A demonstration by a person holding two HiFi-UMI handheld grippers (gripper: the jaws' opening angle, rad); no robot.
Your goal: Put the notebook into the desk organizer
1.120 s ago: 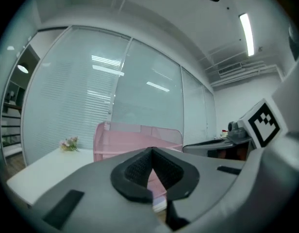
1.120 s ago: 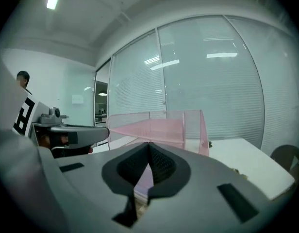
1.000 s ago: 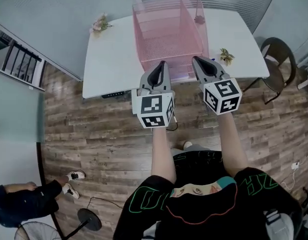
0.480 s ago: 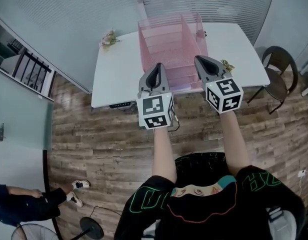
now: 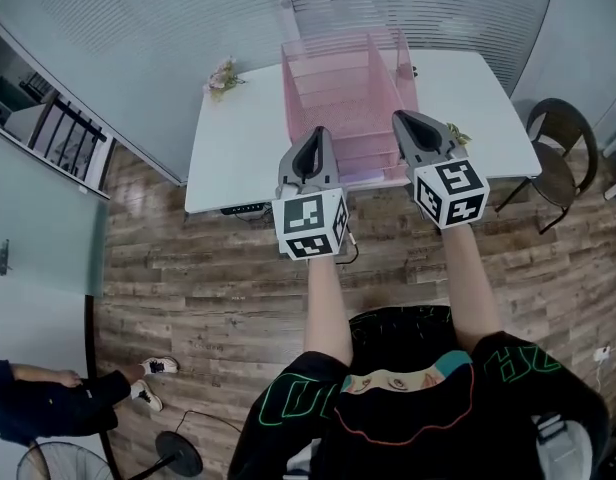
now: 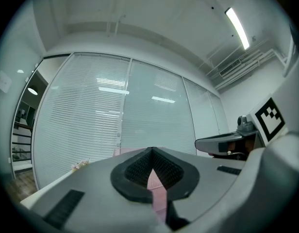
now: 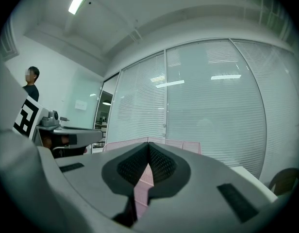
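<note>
A pink mesh desk organizer (image 5: 343,98) stands on the white table (image 5: 238,148), toward its back middle. It shows as a pink strip behind the jaws of the left gripper (image 6: 150,160) and of the right gripper (image 7: 148,153). In the head view my left gripper (image 5: 313,146) and right gripper (image 5: 408,128) hover side by side over the table's near edge, in front of the organizer. Both are shut with nothing between the jaws. No notebook shows in any view.
Small flower sprigs lie at the table's back left (image 5: 224,74) and right edge (image 5: 455,133). A dark chair (image 5: 558,138) stands right of the table. A person's legs (image 5: 58,393) show at the lower left on the wooden floor. Blinds (image 6: 115,125) line the glass wall behind.
The head view has shifted slightly, so table and organizer sit a little further right in the frame. Both grippers keep their place before the organizer and stay shut.
</note>
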